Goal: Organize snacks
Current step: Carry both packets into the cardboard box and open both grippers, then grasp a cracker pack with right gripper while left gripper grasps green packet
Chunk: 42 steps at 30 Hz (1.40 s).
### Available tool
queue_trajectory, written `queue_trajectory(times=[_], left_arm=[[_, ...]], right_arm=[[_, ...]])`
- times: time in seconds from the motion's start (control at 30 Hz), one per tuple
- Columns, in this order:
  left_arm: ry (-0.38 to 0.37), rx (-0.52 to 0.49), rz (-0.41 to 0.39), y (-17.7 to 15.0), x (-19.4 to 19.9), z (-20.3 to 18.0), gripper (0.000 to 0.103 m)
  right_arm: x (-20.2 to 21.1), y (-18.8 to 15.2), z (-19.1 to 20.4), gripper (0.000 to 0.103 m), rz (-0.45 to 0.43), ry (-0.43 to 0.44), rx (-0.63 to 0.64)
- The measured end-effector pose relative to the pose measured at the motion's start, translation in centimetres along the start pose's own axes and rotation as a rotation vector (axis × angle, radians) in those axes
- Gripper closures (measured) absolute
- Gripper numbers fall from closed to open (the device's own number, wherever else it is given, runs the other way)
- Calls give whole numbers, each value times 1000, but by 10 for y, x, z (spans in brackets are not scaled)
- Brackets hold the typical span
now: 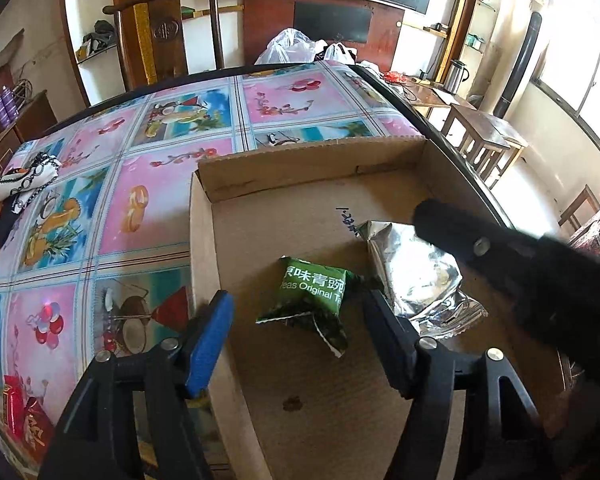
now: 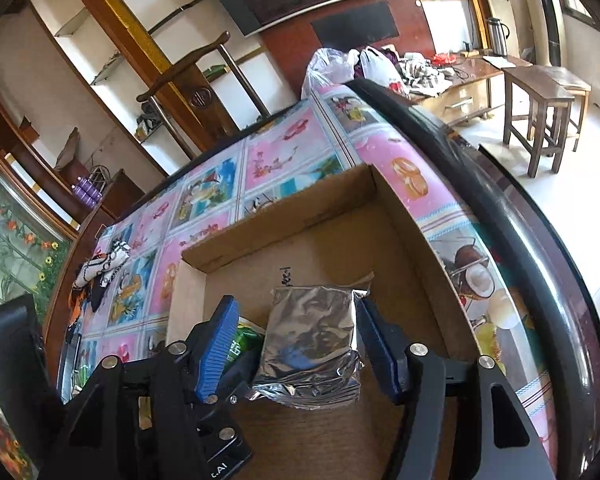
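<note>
Both grippers hang over the box (image 1: 380,400), a shallow cardboard tray that sits on the patterned table (image 1: 140,184). The left gripper (image 1: 296,320) stands wide, and the green pack (image 1: 314,298) lies flat on the box floor between its fingers with neither pad pressing on it, so this reads as a release just finished. The right gripper (image 2: 296,340) is also wide and straddles the silver pack (image 2: 312,344), which rests on the box floor just beside the green one; a gap shows at each pad, so it too looks let go. The 2 packs touch or nearly touch at 1 corner, though I cannot tell which. To do this step well, each hand should lift straight back along its own fingers before swinging sideways, since a sideways pull would drag a pad across the crinkly foil and shove a pack out of place. The left fingers sit close to the near box wall, so a clean rise keeps them from catching its edge. The right gripper's body crosses the left view, so the hands are close; 1 should leave first. More snacks (image 1: 24,412), red wrappers, lie at the table's near left edge, and those look like the next pick for the left hand.
</note>
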<state>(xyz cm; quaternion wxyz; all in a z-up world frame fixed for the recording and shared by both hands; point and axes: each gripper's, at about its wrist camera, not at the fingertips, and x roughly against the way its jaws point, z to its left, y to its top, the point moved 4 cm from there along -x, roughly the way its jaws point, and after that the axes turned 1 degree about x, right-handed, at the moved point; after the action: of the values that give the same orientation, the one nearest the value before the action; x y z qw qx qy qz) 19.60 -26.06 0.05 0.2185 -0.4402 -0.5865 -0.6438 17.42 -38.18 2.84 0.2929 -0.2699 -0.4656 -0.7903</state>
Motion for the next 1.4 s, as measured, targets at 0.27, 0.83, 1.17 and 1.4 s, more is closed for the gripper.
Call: queue_trajectory(times=[0.27, 0.83, 1.17, 1.4], left_arm=[[-23, 12, -16, -1, 17, 4, 30], [-111, 48, -61, -27, 72, 27, 24], [-39, 99, -108, -89, 125, 108, 23], [28, 242, -145, -122, 139, 198, 23]], right_arm=[[15, 6, -6, 31, -52, 3, -35], [28, 7, 1, 30, -80, 30, -21], [19, -11, 40, 30, -56, 34, 109], [16, -44, 96, 30, -16, 129, 268]])
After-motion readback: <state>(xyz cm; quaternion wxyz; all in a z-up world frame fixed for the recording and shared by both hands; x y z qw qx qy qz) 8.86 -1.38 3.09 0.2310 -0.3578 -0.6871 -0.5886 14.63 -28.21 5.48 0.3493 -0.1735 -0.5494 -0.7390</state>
